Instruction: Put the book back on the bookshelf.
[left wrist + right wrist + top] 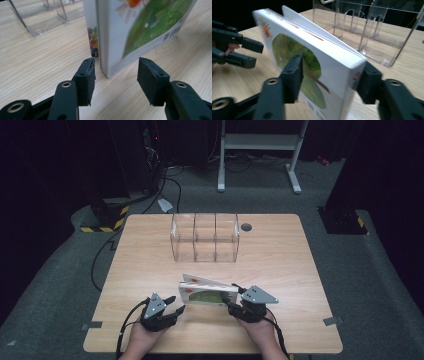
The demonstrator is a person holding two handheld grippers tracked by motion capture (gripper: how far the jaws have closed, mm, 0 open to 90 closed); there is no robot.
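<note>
A stack of thin white picture books (207,292) with a green and red cover stands on edge at the near middle of the wooden table (285,265). One thin book (312,23) leans away behind the rest. My right gripper (231,297) is shut on the stack's right end, one pad on the green cover (294,62) and the other on the back. My left gripper (175,306) is open just off the stack's left end, its jaws (116,80) apart with the books' corner (110,62) ahead of the gap and untouched. The left gripper (258,54) also appears in the right gripper view.
A clear plastic organizer (205,237) with three upright compartments stands at the back middle of the table, beyond the books. A round cable hole (246,226) sits to its right. Bare wood lies on both sides of the books.
</note>
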